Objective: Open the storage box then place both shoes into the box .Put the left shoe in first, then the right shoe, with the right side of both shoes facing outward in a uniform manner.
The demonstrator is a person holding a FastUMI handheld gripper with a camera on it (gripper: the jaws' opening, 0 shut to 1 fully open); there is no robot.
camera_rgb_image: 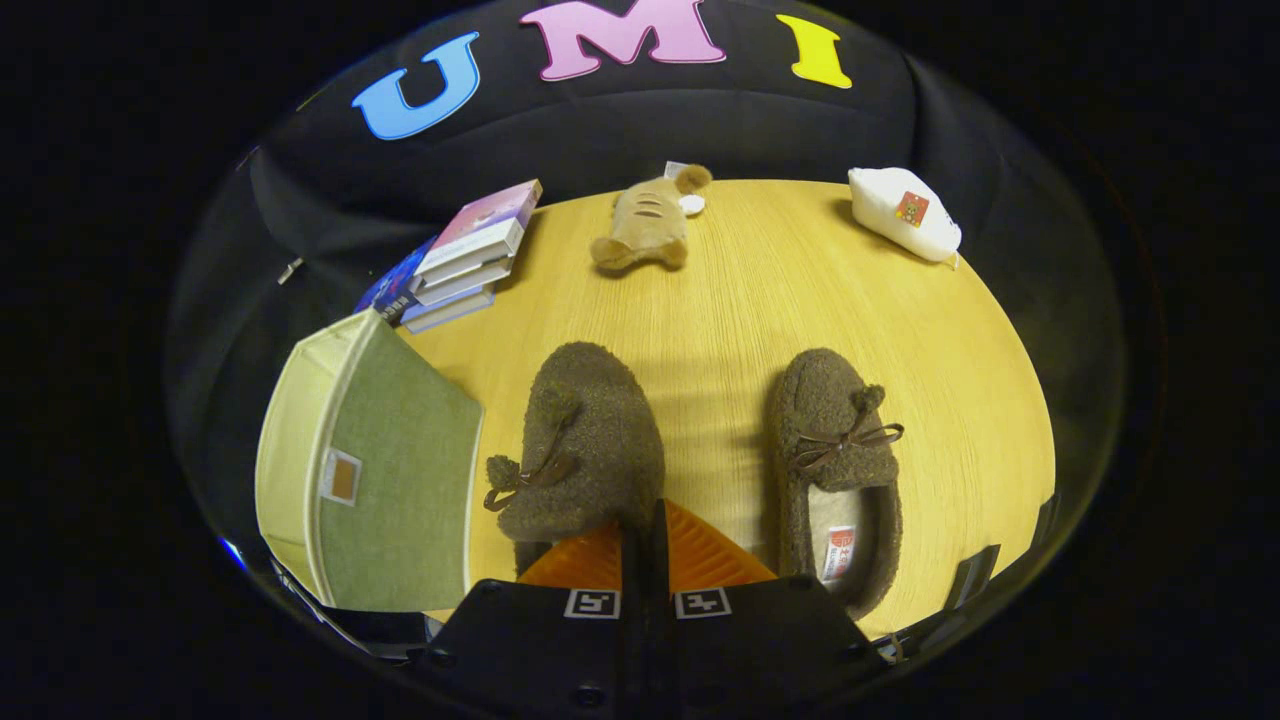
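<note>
A recording booth, probably: black cloth wall (700,130) behind a wooden table (760,290) of household props.

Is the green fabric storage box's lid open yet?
No, the green fabric storage box lies closed beside the fuzzy brown shoe, and the gripper has its jaws together, off it.

I am counting two fuzzy brown shoes, a left shoe (585,440) and a right shoe (835,460), sitting on one yellow table (740,300). I am counting one green storage box (375,465) with its lid on. I am seeing one pile of books (465,255), about four in it. I am seeing one tan soft toy (645,225) and one white pouch (905,213). I am holding one claw (645,545), and its two orange fingers (590,560) are pressing together.
</note>
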